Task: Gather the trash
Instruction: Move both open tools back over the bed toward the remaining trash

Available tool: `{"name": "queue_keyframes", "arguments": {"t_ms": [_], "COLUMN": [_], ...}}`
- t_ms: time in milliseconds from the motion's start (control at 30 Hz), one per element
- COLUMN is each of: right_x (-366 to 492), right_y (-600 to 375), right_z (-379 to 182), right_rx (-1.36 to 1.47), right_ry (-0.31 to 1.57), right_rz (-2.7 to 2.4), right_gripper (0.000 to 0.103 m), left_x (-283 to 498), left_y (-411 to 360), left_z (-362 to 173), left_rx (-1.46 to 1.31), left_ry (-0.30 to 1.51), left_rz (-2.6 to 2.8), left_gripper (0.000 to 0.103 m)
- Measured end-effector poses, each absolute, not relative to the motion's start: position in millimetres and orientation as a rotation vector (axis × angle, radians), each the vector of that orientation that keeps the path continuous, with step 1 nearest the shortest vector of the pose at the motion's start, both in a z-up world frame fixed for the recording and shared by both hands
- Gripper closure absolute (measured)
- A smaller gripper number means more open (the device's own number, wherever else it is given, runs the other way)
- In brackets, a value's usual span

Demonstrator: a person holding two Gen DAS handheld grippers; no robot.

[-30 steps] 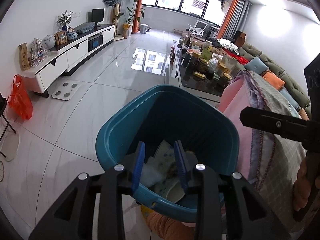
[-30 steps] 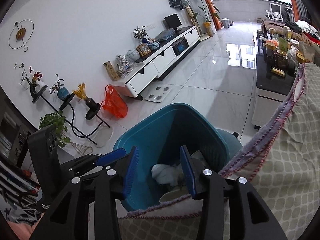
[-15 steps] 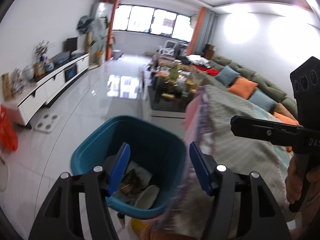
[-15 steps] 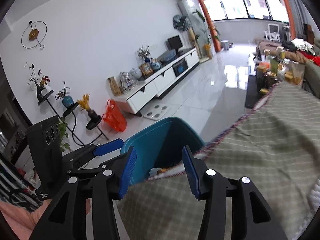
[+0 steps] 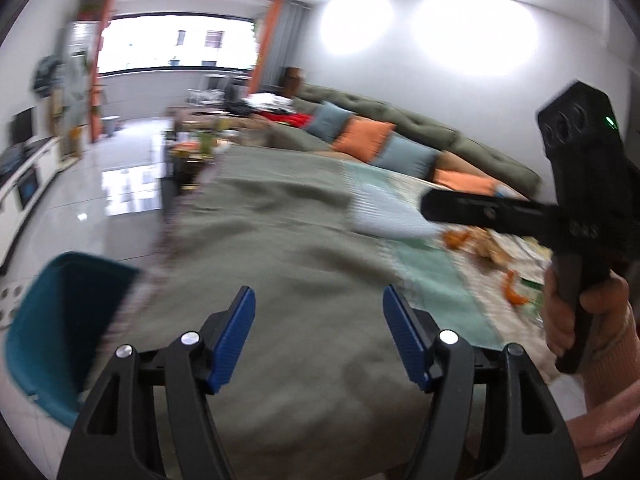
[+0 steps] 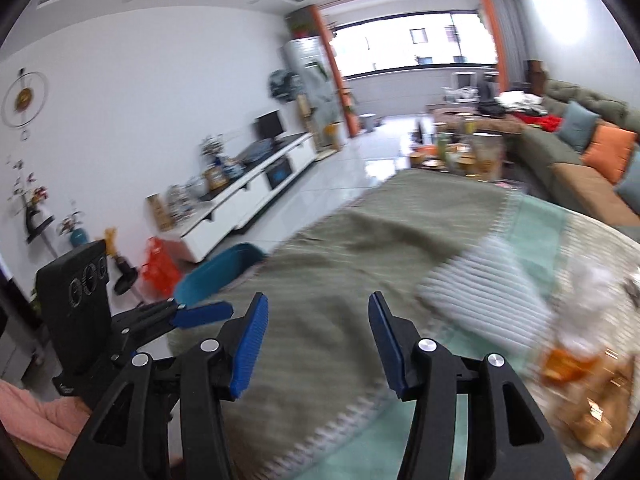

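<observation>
The teal trash bin (image 5: 60,320) stands on the floor at the left edge of the cloth-covered table; it also shows in the right wrist view (image 6: 216,276). My left gripper (image 5: 316,340) is open and empty above the grey-green tablecloth (image 5: 288,240). My right gripper (image 6: 314,344) is open and empty above the same cloth; it also shows in the left wrist view (image 5: 432,204). Orange peel scraps (image 5: 512,292) and brownish trash (image 5: 488,244) lie on the cloth at the right. Blurred orange and brown trash (image 6: 580,384) shows in the right wrist view.
A white folded cloth or mat (image 6: 480,296) lies on the table. A green sofa with orange and blue cushions (image 5: 376,140) runs along the right wall. A cluttered coffee table (image 6: 460,152) is beyond. A white TV cabinet (image 6: 248,192) lines the left wall.
Both grippers have swung right, away from the bin and over the table. The left gripper's jaws have opened wider. The trash on the cloth has come into view.
</observation>
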State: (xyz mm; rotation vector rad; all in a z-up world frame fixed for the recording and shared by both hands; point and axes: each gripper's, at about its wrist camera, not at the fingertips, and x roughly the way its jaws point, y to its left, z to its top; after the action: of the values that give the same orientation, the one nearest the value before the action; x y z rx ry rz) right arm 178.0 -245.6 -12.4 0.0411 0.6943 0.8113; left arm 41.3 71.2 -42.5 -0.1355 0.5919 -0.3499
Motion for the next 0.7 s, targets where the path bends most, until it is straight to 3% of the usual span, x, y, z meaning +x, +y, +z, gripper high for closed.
{"name": "queue_keyframes", "arguments": {"t_ms": [700], "right_x": [175.0], "right_y": [-415.7], "right_z": [-32.6], "right_rx": [0.177], "right_ry": [0.678], "right_rz": [0.442], "right_gripper": [0.05], "left_x": [38.2], "left_y": [-122.1], "left_z": [-69.3], "left_rx": [0.001], "left_ry": [0.742], "left_rz": [-0.93], "left_gripper": [0.036]}}
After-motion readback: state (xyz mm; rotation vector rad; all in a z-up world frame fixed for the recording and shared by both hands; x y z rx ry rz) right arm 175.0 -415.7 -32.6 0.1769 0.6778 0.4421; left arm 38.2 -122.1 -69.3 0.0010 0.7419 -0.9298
